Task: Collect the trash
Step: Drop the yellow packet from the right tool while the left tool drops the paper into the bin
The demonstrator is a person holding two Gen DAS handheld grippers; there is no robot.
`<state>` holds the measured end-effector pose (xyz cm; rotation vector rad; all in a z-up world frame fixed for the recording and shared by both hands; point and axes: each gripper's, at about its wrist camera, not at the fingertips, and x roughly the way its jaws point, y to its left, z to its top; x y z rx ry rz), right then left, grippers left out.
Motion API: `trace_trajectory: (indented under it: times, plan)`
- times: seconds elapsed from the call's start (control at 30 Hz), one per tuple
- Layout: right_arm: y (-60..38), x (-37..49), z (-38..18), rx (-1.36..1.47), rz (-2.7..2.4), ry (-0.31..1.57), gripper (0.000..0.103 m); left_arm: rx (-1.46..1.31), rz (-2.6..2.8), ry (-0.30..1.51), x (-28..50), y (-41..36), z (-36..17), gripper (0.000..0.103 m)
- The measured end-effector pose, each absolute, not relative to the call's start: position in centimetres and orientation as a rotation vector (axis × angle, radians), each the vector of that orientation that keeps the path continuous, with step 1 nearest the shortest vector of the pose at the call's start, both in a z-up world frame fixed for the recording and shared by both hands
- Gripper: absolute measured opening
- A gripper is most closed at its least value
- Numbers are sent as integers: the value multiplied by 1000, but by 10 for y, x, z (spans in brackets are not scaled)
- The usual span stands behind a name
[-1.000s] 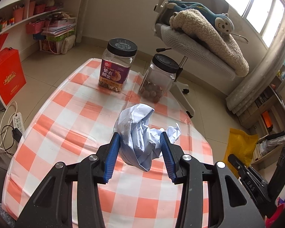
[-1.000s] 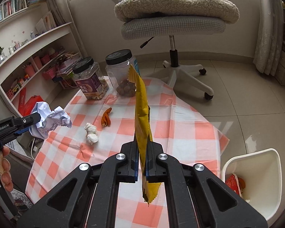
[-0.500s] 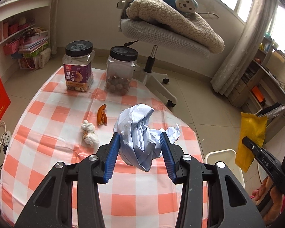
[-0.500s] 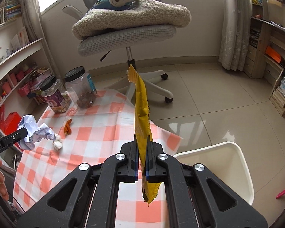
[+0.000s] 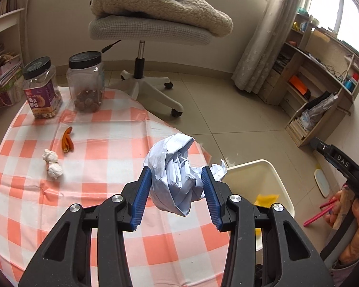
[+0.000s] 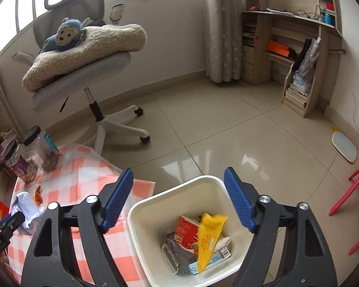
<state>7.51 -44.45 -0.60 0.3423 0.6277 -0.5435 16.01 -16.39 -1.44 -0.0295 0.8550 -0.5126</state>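
My left gripper [image 5: 177,186] is shut on a crumpled ball of pale blue paper [image 5: 177,179], held above the checked tablecloth [image 5: 103,186] near its right edge. My right gripper [image 6: 179,201] is open and empty above the white trash bin [image 6: 141,217]. A yellow wrapper [image 6: 209,236] is in the bin among other trash. The bin [image 5: 277,179] and the yellow wrapper [image 5: 266,198] also show in the left wrist view. On the table lie a white tissue wad [image 5: 52,167] and an orange peel [image 5: 67,140].
Two black-lidded jars [image 5: 42,88] [image 5: 86,81] stand at the table's far edge. An office chair [image 5: 146,31] with a blanket and a monkey toy stands beyond. Wooden shelves [image 6: 296,47] are at the right wall. A red chair [image 6: 354,186] is at the far right.
My right gripper swung from the table to above the bin, opened, and let go of the yellow wrapper, which is now in the bin. My left gripper turned right toward the bin with the paper.
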Motion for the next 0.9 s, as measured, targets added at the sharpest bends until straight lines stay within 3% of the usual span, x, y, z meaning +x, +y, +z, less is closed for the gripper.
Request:
trace_trajectory:
  times: [0.47, 0.57, 0.63, 0.9]
  plan:
    - [-487, 34, 1, 392, -698, 535, 92, 14, -687, 876, 135, -265, -18, 44]
    - [-496, 29, -1, 413, -718, 538, 92, 25, -783, 893, 130, -287, -21, 49]
    - [-497, 29, -1, 422, -719, 538, 93, 34, -779, 866, 124, -292, -20, 71]
    - [-477, 38, 3, 349, -716, 530, 96, 54, -671, 797, 128, -276, -13, 71]
